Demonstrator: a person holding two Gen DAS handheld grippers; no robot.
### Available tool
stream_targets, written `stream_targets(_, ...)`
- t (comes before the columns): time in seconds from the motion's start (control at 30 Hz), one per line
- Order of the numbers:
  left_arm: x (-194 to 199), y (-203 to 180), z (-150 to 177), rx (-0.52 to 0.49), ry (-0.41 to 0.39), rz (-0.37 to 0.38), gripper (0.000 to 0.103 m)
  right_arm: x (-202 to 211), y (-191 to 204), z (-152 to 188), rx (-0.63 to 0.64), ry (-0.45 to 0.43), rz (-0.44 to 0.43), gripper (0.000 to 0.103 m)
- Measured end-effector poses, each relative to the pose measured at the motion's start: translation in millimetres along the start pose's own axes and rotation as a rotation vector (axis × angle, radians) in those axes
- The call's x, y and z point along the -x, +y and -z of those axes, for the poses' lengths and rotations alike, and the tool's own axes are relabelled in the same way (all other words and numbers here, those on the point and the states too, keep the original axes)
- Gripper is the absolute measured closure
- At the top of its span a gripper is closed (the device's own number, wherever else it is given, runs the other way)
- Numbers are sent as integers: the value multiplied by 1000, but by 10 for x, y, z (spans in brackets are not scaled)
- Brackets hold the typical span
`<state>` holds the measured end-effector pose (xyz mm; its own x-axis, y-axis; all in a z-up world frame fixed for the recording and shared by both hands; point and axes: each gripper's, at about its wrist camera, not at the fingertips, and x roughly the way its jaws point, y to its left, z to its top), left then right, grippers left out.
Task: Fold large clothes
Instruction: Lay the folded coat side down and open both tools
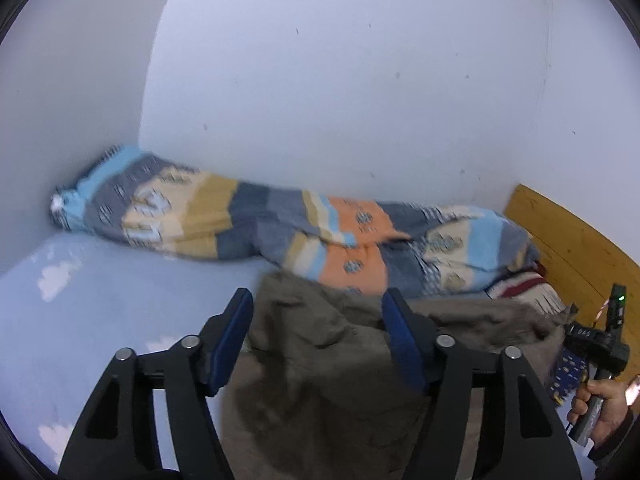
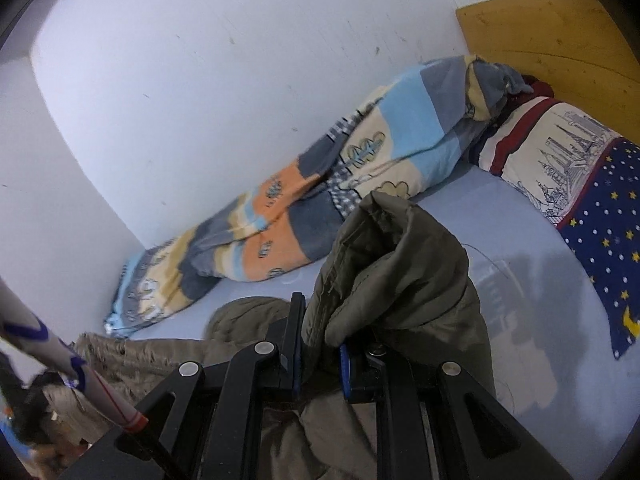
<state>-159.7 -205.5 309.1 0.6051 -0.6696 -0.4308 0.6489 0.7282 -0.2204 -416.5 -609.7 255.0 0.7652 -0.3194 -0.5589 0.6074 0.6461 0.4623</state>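
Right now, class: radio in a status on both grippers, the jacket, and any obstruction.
Left gripper open, over olive jacket. Right gripper shut on jacket. Striped blanket bunched along wall, clear of jacket.

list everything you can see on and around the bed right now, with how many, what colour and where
jacket: one, olive-grey, crumpled at the near side of the bed, one fold pinched in the right gripper
blanket: one, striped blue, grey, orange and cream, bunched along the wall
pillow: one, cream with a skyline print, dark blue with stars, at the headboard end
sheet: one, pale blue, covering the bed
headboard: one, yellow wood, right end of the bed
wall: white, behind the bed
left gripper: black, blue pads, open above the jacket
right gripper: black, blue pads, shut on the jacket
hand: one, holding the right gripper's handle
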Motion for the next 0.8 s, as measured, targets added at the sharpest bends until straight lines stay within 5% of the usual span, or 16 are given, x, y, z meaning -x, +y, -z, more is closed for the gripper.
stream_targets(0.17,-101,14,42,-54,20,35,34,-573,-69,-107,-7,37,72,88)
stream_targets(0.43,-986,-545,855,-210,246,136,34,-1287,-199,-146,-44,105,183,86)
stream_targets(0.53,-1377,-685,1063,-236,323,123,34,-1324,-302,-187,-105,113,130,70)
stream_targets(0.63,-1682,-672,1143,-219,360,87,34,-1095,-311,-239,-96,60,68,42)
stream_targets(0.8,-1944,-645,1157,-192,392,31,34,-767,-28,-88,87,79,15,38)
